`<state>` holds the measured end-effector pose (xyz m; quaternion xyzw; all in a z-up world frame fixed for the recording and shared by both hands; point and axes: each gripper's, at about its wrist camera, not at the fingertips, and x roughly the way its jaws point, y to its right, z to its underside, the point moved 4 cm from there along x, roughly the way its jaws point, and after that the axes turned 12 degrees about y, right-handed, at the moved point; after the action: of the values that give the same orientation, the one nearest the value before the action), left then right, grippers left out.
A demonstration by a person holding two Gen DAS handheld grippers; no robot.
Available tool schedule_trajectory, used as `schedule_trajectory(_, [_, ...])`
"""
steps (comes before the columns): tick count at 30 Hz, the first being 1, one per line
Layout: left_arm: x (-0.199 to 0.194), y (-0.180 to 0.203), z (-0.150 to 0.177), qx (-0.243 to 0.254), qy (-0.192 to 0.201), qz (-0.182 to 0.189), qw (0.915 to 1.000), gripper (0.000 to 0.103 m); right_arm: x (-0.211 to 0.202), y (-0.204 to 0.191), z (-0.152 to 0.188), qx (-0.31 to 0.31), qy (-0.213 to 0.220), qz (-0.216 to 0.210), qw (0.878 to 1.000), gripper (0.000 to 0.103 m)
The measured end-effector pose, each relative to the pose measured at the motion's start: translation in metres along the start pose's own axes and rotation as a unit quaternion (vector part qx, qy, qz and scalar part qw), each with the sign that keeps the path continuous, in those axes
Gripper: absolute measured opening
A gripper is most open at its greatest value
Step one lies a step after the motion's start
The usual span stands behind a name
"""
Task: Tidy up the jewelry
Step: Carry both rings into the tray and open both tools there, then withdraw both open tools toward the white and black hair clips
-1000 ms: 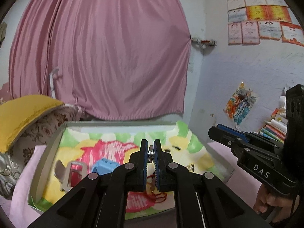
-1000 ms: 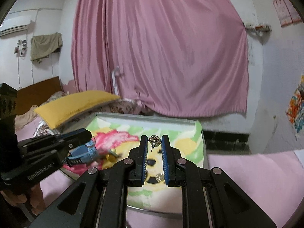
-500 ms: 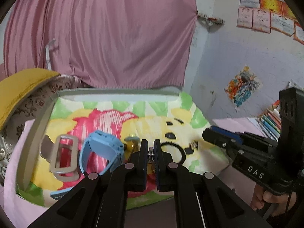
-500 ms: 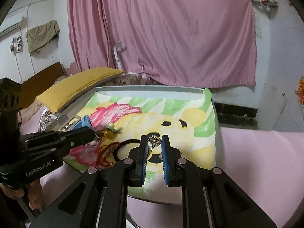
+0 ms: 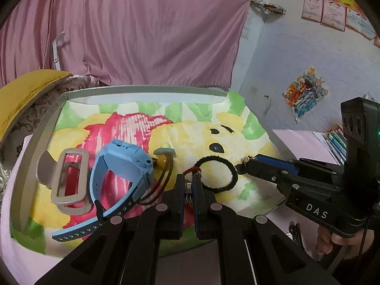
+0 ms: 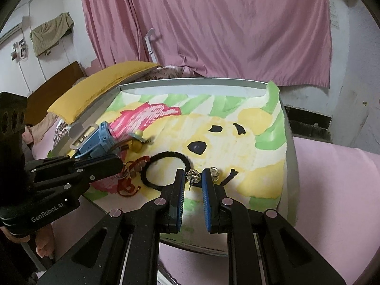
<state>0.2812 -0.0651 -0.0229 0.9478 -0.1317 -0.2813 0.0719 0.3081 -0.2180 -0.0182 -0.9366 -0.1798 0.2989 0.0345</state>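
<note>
A grey tray (image 5: 45, 128) lined with a bear-print cloth holds the jewelry. My left gripper (image 5: 188, 180) is shut on a small silver piece (image 5: 188, 188) low over the tray's near edge, by a red cord bracelet (image 5: 191, 170) and a black hair tie (image 5: 219, 173). My right gripper (image 6: 192, 174) is shut on a crystal stud earring (image 6: 193, 175), its pin pointing down, just above the cloth. A second crystal earring (image 6: 215, 172) lies beside its right finger. A blue watch (image 5: 123, 166) and a grey hair clip (image 5: 67, 178) lie at the left.
A yellow-beaded hair tie (image 5: 163, 159) lies beside the watch. A yellow pillow (image 6: 99, 85) borders the tray's left side. Pink bedding (image 6: 332, 178) spreads to the right. Pink curtain (image 5: 130, 28) hangs behind. Books (image 5: 337, 140) stand at far right.
Both grippers have tilted down and moved closer to the tray while staying shut on their pieces. The watch, clip and hair ties have come into fuller view.
</note>
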Motion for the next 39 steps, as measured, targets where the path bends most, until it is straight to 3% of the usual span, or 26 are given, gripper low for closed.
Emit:
schedule_trajectory(10, [0.006, -0.002, 0.005, -0.011, -0.019, 0.004, 0.9998, 0.006, 0.003, -0.002, 0.002, 0.000, -0.010, -0.004, 1.000, 0.013])
schedule_trajectory(15, [0.005, -0.006, 0.005, -0.021, -0.017, 0.004, 0.9996, 0.008, -0.006, 0.002, -0.001, 0.007, 0.015, 0.005, 1.000, 0.025])
schedule_trajectory(22, [-0.009, -0.009, -0.001, -0.032, 0.017, 0.013, 0.9993, 0.034, -0.036, 0.001, -0.010, -0.004, 0.092, 0.026, 0.995, 0.048])
schedule_trajectory(24, [-0.013, -0.008, -0.004, -0.031, 0.028, 0.018, 0.9990, 0.039, -0.044, 0.002, -0.012, -0.006, 0.111, 0.037, 0.993, 0.050])
schedule_trajectory(26, [-0.019, -0.007, -0.006, -0.028, 0.044, 0.016, 0.9985, 0.055, -0.052, 0.005, -0.014, -0.005, 0.130, 0.048, 0.990, 0.056])
schedule_trajectory(29, [-0.028, -0.009, -0.009, -0.027, 0.072, 0.011, 0.9970, 0.063, -0.066, 0.010, -0.016, 0.001, 0.159, 0.064, 0.985, 0.066])
schedule_trajectory(33, [-0.040, -0.013, -0.013, -0.033, 0.110, -0.002, 0.9934, 0.076, -0.082, 0.012, -0.017, 0.003, 0.189, 0.072, 0.979, 0.079])
schedule_trajectory(35, [-0.046, -0.015, -0.016, -0.037, 0.128, -0.005, 0.9911, 0.085, -0.089, 0.011, -0.017, 0.001, 0.202, 0.077, 0.976, 0.092])
schedule_trajectory(39, [-0.059, -0.019, -0.017, -0.042, 0.162, -0.017, 0.9857, 0.101, -0.108, 0.008, -0.017, -0.006, 0.237, 0.092, 0.967, 0.101])
